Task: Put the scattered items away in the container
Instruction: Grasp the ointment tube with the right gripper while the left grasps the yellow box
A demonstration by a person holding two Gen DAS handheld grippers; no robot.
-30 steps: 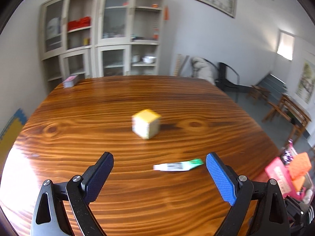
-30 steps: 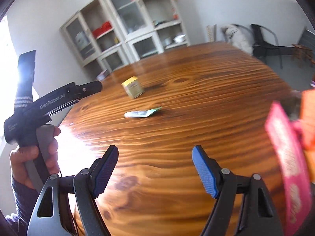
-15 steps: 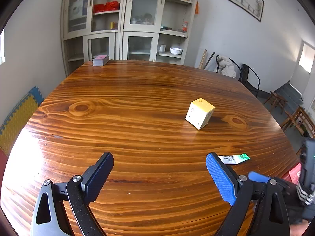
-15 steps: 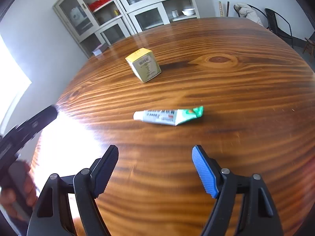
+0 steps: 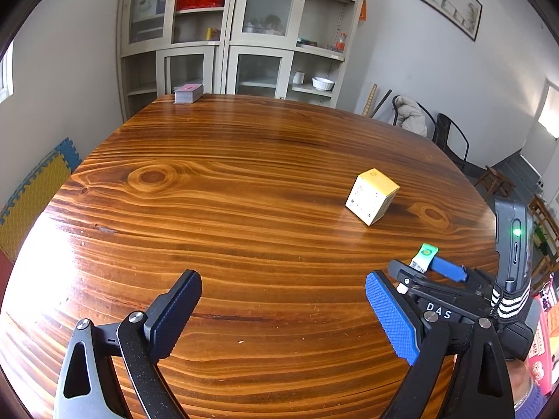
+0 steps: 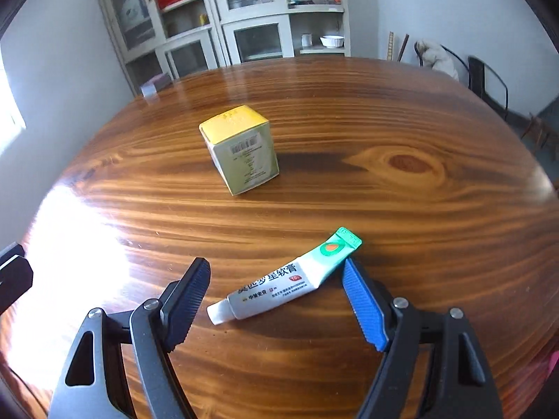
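Room: grey walls, a pale glass-fronted cabinet [image 5: 230, 35] behind the far end of the table, a framed picture [image 5: 436, 0] high on the right wall, dark chairs [image 5: 450, 139] at the right.
Floor: yellow and blue foam mats [image 5: 35, 188] lie at the left, beyond the table edge.
Surface: a large wooden table [image 5: 209, 209] with strong grain and knots; bright glare falls on its near left part.
Far corner: a small stack with a pink top [image 5: 188, 92] sits on the table near the cabinet.
Yellow-topped box [image 6: 241, 150]: stands alone toward the middle of the table, one corner turned toward the right wrist camera, a barcode on its near face.
Ointment tube [image 6: 283, 279]: white with a green crimped end, lying flat on the table, cap end toward the near left, green end toward the far right.
Right gripper [image 6: 276, 296]: jaws wide apart, straddling the tube; the blue pad sits just beside the tube's green end, and whether it touches cannot be told; the dark pad is clear of the cap.
Left gripper [image 5: 283, 314]: jaws wide apart over bare wood, nothing between them, well apart from the box.
Left view, right edge: the right gripper's black body shows a green light, with pink packaging [image 5: 545, 335] just behind it.
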